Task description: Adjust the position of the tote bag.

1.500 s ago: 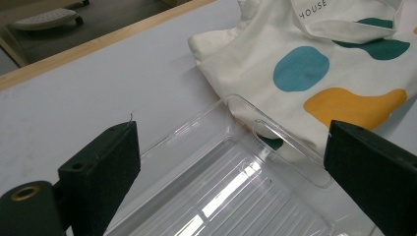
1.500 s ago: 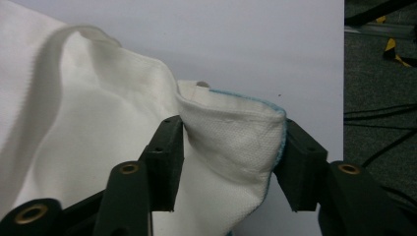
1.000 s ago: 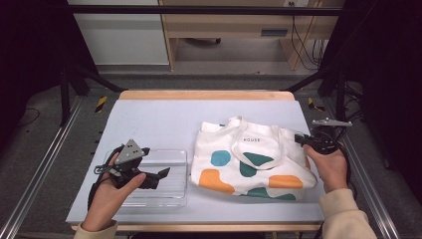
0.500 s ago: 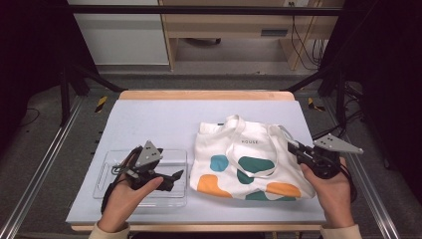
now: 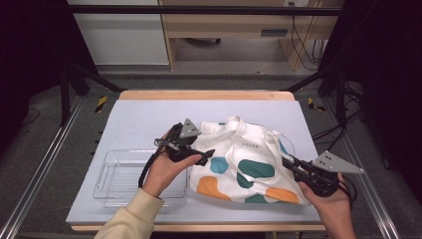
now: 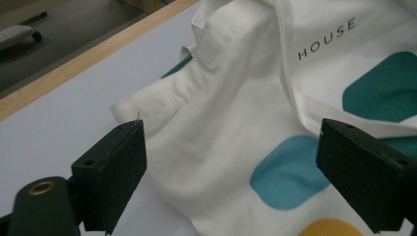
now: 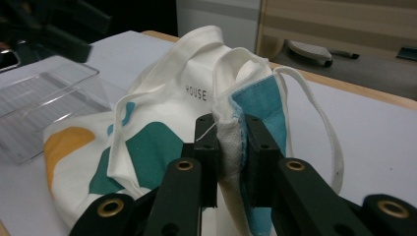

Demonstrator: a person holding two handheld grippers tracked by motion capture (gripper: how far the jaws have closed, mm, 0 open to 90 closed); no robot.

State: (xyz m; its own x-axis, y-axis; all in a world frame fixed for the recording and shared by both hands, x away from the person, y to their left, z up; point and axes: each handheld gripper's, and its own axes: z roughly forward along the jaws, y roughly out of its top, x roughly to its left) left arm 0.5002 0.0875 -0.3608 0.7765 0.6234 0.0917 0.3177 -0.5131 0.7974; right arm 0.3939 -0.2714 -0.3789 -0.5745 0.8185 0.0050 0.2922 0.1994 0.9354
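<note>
A white tote bag [image 5: 251, 167] with teal, blue and orange patches and the word HOUSE lies on the pale table. My left gripper [image 5: 204, 157] hovers over its left edge. In the left gripper view the jaws [image 6: 236, 167] stand wide apart and have just been closing a little. The bag's cloth [image 6: 231, 98] lies below them, untouched by the pads. My right gripper [image 5: 286, 159] is shut on the bag's right edge. In the right gripper view [image 7: 231, 147] a folded white and blue edge of the bag [image 7: 162, 123] is pinched between the pads.
A clear plastic tray [image 5: 107, 169] sits at the near left of the table, and it also appears in the right gripper view [image 7: 44, 98]. The wooden table edge [image 5: 204, 94] runs along the far side. Metal rails flank the table, with cables on the floor at the right.
My left hand has moved right, from over the clear tray to the bag's left edge. My right hand has drawn nearer with the bag's right edge in its jaws, and the bag has shifted.
</note>
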